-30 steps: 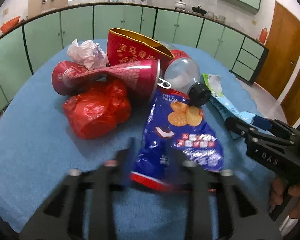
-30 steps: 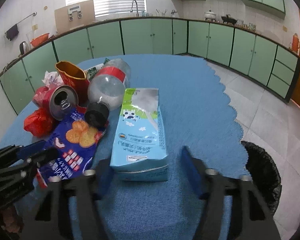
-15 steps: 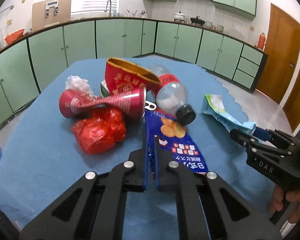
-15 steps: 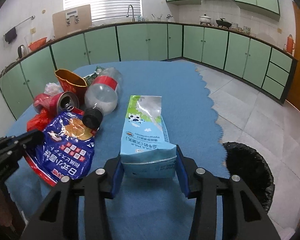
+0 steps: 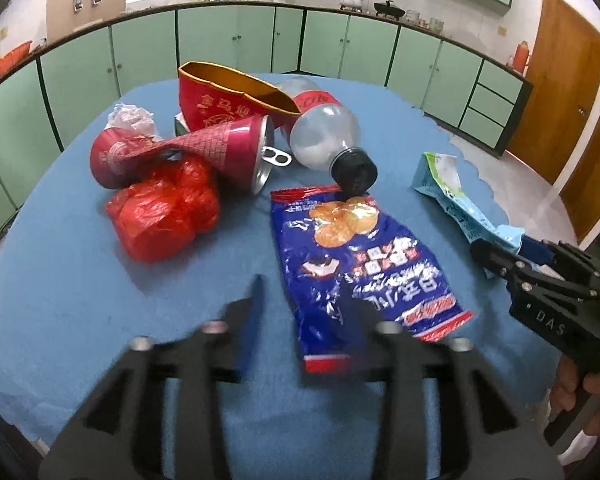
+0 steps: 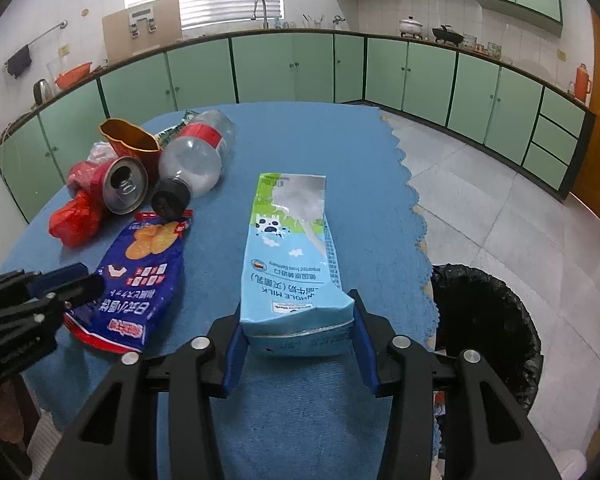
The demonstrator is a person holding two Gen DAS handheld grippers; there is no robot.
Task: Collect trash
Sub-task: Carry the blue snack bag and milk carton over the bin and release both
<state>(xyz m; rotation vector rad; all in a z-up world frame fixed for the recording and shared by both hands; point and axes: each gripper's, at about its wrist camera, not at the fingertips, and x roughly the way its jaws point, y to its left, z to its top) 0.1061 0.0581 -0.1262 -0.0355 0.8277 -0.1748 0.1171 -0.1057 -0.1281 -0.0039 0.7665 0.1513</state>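
here the right gripper [image 6: 298, 332] is pinching the near end of the pale blue milk carton [image 6: 292, 264], its blue pads [image 6: 236, 350] pressed against both sides of the carton's base. the carton lies lengthwise on the blue tablecloth [image 6: 300, 152], its far end pointing toward 12 o'clock in the right wrist view. at 3 o'clock from the carton, down off the table edge, stands a bin lined with a black bag [image 6: 486, 320].

the left gripper [image 5: 306, 304] is spread wide, motion-blurred, with its right finger over the near end of the dark blue snack bag [image 5: 356, 256] and its left finger over bare cloth; whether either finger touches the bag cannot be told. the snack bag lies flat on the cloth, running from 6 toward 12 o'clock in the left wrist view.

at 12 o'clock from the snack bag lies a clear plastic bottle [image 5: 324, 136] on its side, its black cap touching the bag's far edge. at 10 o'clock lies a crushed red can [image 5: 188, 152], resting on a crumpled red plastic bag [image 5: 164, 212]. behind the can is a squashed red paper cup [image 5: 228, 100], and at its 9 o'clock a wad of white tissue [image 5: 130, 118].
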